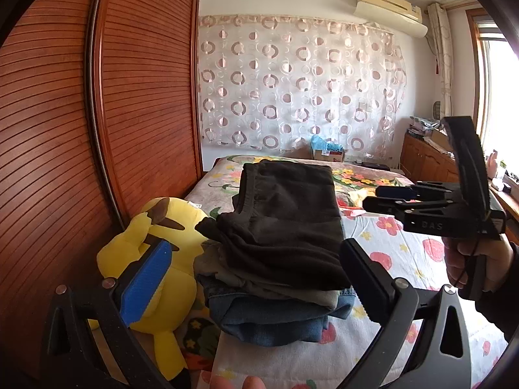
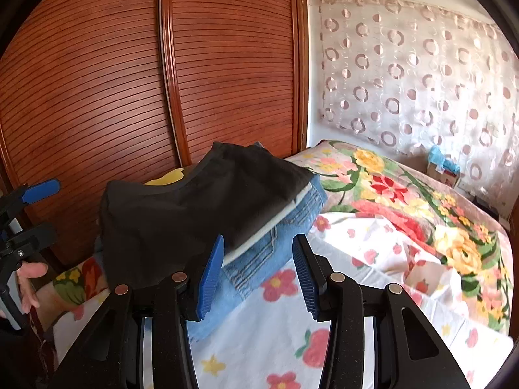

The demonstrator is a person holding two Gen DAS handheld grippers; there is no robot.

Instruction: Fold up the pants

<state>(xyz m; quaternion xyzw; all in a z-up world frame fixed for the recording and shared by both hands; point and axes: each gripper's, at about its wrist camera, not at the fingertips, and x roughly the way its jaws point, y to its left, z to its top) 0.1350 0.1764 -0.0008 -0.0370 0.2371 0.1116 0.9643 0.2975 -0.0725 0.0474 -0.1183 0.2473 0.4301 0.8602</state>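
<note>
Dark brown folded pants (image 1: 285, 214) lie on top of a stack of folded clothes on the bed, over a grey-green piece and folded blue jeans (image 1: 269, 317). In the right wrist view the same dark pants (image 2: 201, 207) top the jeans (image 2: 275, 236). My left gripper (image 1: 256, 278) is open, its jaws wide on either side of the near end of the stack, holding nothing. My right gripper (image 2: 258, 278) is open and empty just in front of the stack; it also shows in the left wrist view (image 1: 386, 197) to the right of the stack.
A yellow plush toy (image 1: 155, 269) lies left of the stack against the wooden slatted wardrobe (image 1: 65, 129). The bed (image 2: 405, 227) with floral covers stretches right and back. A patterned curtain hangs behind; a cabinet (image 1: 425, 159) stands at far right.
</note>
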